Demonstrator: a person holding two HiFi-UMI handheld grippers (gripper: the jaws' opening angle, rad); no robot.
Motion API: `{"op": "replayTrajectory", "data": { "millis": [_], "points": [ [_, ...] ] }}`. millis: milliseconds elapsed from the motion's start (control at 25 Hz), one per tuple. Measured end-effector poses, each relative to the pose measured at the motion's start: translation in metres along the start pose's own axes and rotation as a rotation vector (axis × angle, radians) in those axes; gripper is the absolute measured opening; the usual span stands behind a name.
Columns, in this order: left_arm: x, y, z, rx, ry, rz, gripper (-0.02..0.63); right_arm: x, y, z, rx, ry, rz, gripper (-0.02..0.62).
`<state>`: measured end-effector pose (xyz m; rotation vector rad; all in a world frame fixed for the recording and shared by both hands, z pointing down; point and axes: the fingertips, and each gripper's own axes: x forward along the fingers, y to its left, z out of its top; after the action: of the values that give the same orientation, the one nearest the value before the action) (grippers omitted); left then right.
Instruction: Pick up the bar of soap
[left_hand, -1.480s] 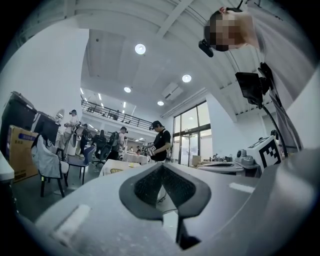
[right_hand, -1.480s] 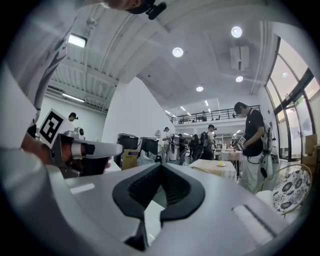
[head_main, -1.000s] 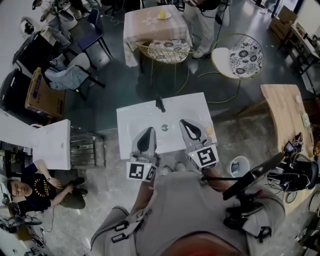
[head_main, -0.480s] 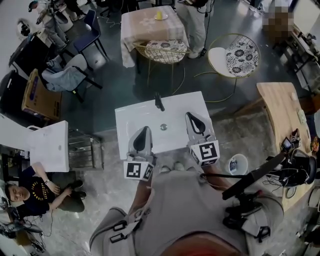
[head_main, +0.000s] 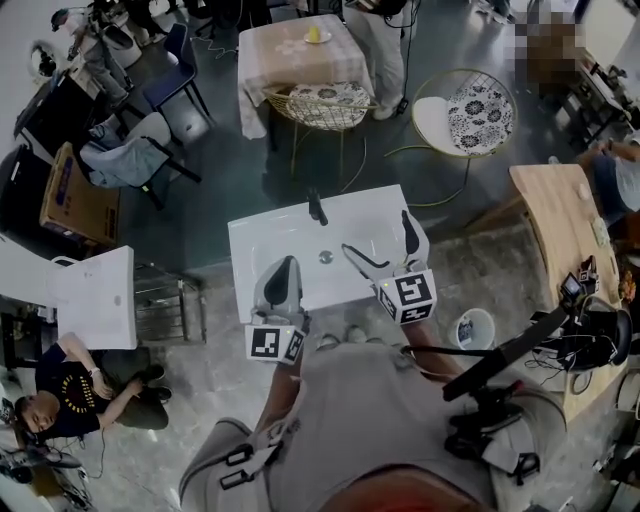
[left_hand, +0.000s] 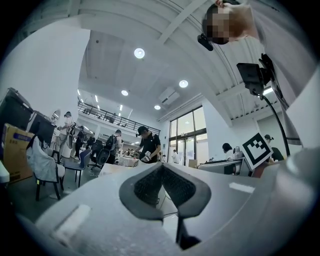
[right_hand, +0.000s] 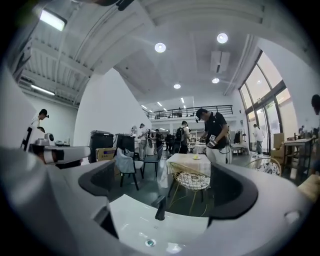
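A white sink basin (head_main: 270, 240) with a black faucet (head_main: 318, 208) and a round drain (head_main: 325, 257) stands in front of me. My right gripper (head_main: 376, 232) hovers over the basin's right half. Its jaws have just been opening and now stand wide, with nothing between them. In the right gripper view, the right gripper (right_hand: 165, 200) frames the faucet (right_hand: 160, 209) and the drain (right_hand: 150, 243). A pale blob (right_hand: 173, 247) beside the drain may be the soap; I cannot tell. My left gripper (head_main: 284, 268) is shut and empty over the basin's front left; the left gripper (left_hand: 161, 182) points out into the room.
Beyond the basin stand a wire chair (head_main: 330, 100), a clothed table (head_main: 300, 50) and a round patterned chair (head_main: 470, 110). A wooden table (head_main: 565, 230) is at the right and a white cabinet (head_main: 85, 295) at the left. A small bucket (head_main: 475, 330) sits on the floor.
The right gripper's jaws went from shut to spread wide over the basin's right side. The left gripper drifted slightly left and stayed shut.
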<state>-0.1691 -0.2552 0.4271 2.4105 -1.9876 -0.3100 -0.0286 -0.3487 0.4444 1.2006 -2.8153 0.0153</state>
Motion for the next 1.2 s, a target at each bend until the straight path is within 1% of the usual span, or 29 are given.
{"op": "replayTrajectory", "data": {
  "millis": [80,280,360,400,480,560,640,760,840,920,1000,1200],
  "points": [
    [-0.001,0.002,0.000,-0.007,-0.002,0.004,-0.008,0.000,-0.005,-0.001,-0.035,0.011,-0.011,0.588],
    [-0.006,0.004,-0.005,-0.014,0.000,0.004,-0.008,-0.002,-0.026,-0.001,-0.168,0.039,-0.048,0.584],
    [-0.007,0.003,-0.008,-0.018,0.005,0.006,-0.008,-0.004,-0.034,-0.001,-0.252,0.054,-0.050,0.584],
    [-0.007,0.003,-0.010,-0.020,0.007,0.008,-0.008,-0.004,-0.037,-0.001,-0.315,0.060,-0.050,0.584],
    [-0.008,0.004,-0.011,-0.023,0.009,0.013,-0.008,-0.005,-0.044,-0.003,-0.472,0.080,-0.057,0.584],
    [-0.010,0.004,-0.012,-0.027,0.010,0.015,-0.008,-0.006,-0.052,-0.011,-0.651,0.112,-0.073,0.584],
    [-0.012,0.006,-0.012,-0.032,0.010,0.021,-0.008,-0.005,-0.060,-0.024,-0.847,0.160,-0.060,0.584],
    [-0.015,0.013,-0.011,-0.038,-0.001,0.040,-0.008,0.004,-0.079,-0.064,-1.100,0.248,0.026,0.584],
    [-0.020,0.016,-0.011,-0.040,-0.006,0.054,-0.008,0.006,-0.095,-0.098,-1.207,0.302,0.101,0.584],
    [-0.027,0.019,-0.017,-0.049,0.000,0.073,-0.008,0.003,-0.103,-0.131,-1.250,0.373,0.176,0.584],
    [-0.033,0.023,-0.022,-0.062,0.012,0.096,-0.008,-0.002,-0.113,-0.168,-1.262,0.455,0.249,0.586],
    [-0.039,0.033,-0.024,-0.065,0.031,0.132,-0.008,-0.005,-0.134,-0.256,-1.230,0.639,0.366,0.586]
  ]
}}
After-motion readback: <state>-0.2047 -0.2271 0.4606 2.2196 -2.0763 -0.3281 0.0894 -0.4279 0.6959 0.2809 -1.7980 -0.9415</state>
